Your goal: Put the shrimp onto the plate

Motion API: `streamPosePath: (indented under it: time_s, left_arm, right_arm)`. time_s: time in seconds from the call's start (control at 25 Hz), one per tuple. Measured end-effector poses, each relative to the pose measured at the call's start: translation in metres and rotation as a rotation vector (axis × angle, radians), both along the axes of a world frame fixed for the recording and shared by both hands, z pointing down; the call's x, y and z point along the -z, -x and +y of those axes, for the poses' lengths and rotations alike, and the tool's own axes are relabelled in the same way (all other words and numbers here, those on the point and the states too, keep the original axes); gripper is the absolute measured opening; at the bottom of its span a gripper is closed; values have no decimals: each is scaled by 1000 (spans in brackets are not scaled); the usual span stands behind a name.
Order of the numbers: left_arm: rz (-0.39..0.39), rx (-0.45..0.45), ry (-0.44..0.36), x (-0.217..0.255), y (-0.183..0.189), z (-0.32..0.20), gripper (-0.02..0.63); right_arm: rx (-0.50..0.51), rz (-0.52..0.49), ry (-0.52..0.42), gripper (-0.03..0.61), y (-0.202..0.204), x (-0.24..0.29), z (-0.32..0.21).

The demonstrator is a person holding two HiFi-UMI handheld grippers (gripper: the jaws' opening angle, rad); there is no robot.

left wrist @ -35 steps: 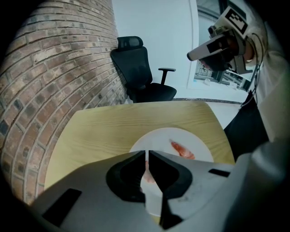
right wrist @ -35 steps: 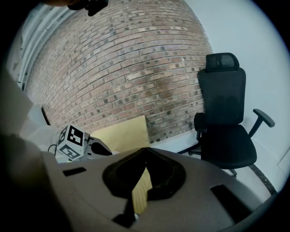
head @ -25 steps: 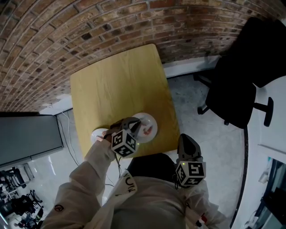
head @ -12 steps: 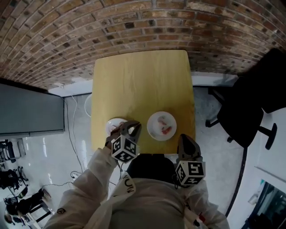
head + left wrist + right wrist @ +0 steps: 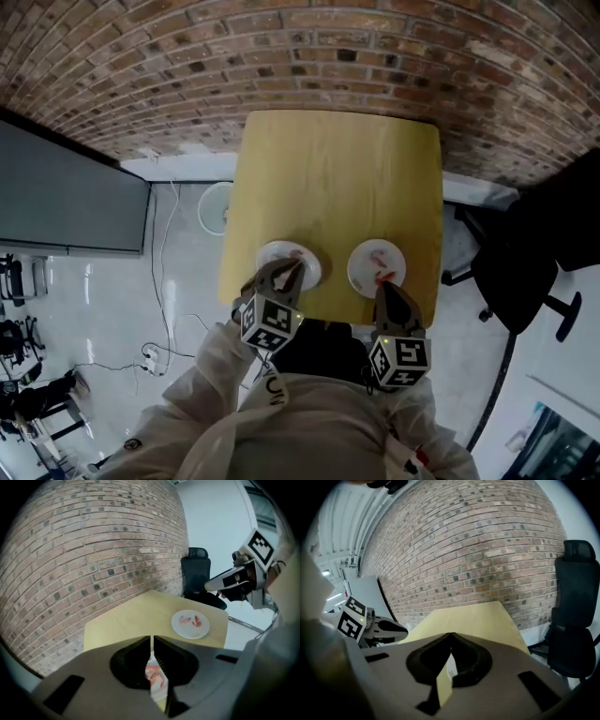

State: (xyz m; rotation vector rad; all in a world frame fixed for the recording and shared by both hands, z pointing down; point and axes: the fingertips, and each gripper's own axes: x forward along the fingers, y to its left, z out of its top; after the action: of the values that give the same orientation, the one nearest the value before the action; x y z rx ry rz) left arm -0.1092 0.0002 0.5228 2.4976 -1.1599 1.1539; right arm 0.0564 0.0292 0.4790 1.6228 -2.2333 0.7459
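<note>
Shrimp (image 5: 379,270) lies as pink-red pieces on the right plate (image 5: 364,255), one of two white plates set side by side near the front edge of a yellow wooden table (image 5: 337,178). The left gripper view shows two separate pieces on that plate. More shrimp pieces (image 5: 155,677) lie on the left plate (image 5: 267,251). They show in the left gripper view through the gap below the jaw tips.

Left gripper (image 5: 284,269): it points down and forward over the near half of the left plate. Its jaws are closed tip to tip with nothing between them, and the shrimp seen in the gap is on the plate beyond. No view shows whether the tips touch the plate.

Right gripper (image 5: 389,289): it sits at the near rim of the right plate. Its jaws are likewise clenched and empty, and only a white sliver of plate and the table edge show behind them.

Surroundings: a brick wall (image 5: 281,56) stands behind the far edge of the table. A black office chair (image 5: 534,272) is on the floor to the table's right. Both grippers extend from the person's light-coloured sleeves, which fill the bottom of the head view.
</note>
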Motion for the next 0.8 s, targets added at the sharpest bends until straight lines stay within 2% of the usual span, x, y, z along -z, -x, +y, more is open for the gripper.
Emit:
streamPosePath:
  time_s: [0.28, 0.56, 0.8]
  left_arm:
    - [50, 101, -28, 9, 41, 11, 29]
    - [57, 120, -25, 9, 70, 17, 29]
    - [49, 112, 3, 1, 78, 18, 29]
  right_arm:
    - [47, 14, -8, 23, 47, 6, -3]
    - [61, 31, -13, 23, 76, 9, -4]
    - [61, 42, -18, 23, 84, 10, -1]
